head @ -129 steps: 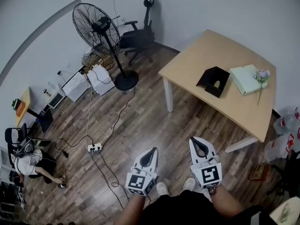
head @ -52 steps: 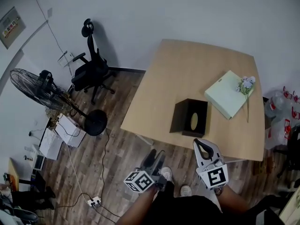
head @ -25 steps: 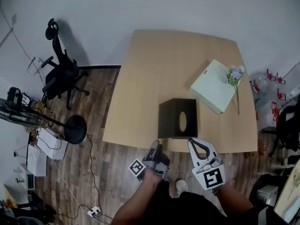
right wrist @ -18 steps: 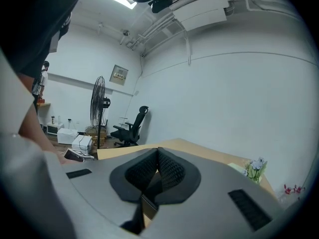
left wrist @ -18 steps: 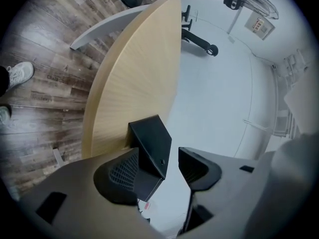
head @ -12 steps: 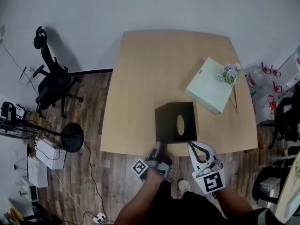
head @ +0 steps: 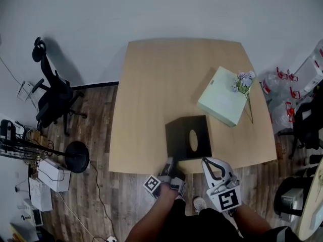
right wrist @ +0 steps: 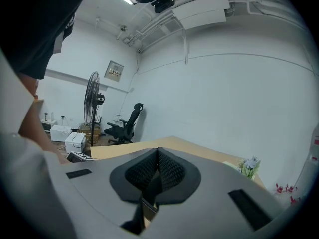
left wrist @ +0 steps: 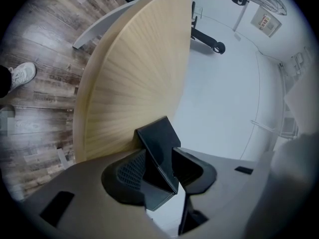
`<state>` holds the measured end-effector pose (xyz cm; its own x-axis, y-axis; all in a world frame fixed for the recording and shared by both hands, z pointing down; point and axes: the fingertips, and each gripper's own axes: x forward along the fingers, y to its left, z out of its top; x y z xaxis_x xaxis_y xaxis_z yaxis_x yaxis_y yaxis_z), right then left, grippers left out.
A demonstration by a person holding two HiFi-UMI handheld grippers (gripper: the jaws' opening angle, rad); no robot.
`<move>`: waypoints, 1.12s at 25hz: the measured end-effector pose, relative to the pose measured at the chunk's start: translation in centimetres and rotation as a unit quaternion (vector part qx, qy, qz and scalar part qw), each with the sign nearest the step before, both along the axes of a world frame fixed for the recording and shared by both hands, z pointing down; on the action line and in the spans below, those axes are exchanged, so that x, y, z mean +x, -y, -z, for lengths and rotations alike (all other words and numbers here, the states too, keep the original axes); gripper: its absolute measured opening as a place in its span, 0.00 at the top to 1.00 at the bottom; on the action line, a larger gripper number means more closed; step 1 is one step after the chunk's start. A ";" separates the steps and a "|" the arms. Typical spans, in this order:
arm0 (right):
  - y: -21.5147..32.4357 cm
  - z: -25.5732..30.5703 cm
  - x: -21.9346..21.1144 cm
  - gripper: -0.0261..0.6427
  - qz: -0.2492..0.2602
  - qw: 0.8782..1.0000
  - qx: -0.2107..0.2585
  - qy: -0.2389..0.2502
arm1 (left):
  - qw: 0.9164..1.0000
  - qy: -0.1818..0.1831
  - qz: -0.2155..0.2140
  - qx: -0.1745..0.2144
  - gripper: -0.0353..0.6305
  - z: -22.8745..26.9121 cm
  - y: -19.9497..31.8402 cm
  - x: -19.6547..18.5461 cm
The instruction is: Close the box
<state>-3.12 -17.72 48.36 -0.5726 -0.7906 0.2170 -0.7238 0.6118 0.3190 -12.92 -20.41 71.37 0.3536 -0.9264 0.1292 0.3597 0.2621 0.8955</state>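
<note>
The flap (left wrist: 158,146) of the box (head: 187,137) was caught, not yet pinched, between the closing jaws of the left hand-held gripper (head: 170,162), presumably for folding down, while the right hand-held gripper (head: 209,163) was held closed and empty.

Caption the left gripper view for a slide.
Left gripper jaws closing around the black box's flap at the wooden table edge.
</note>
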 end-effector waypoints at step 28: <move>-1.1 2.7 2.7 0.94 0.033 0.998 0.037 0.043 | 0.931 0.345 -0.023 0.119 0.88 7.2 -0.9 -2.0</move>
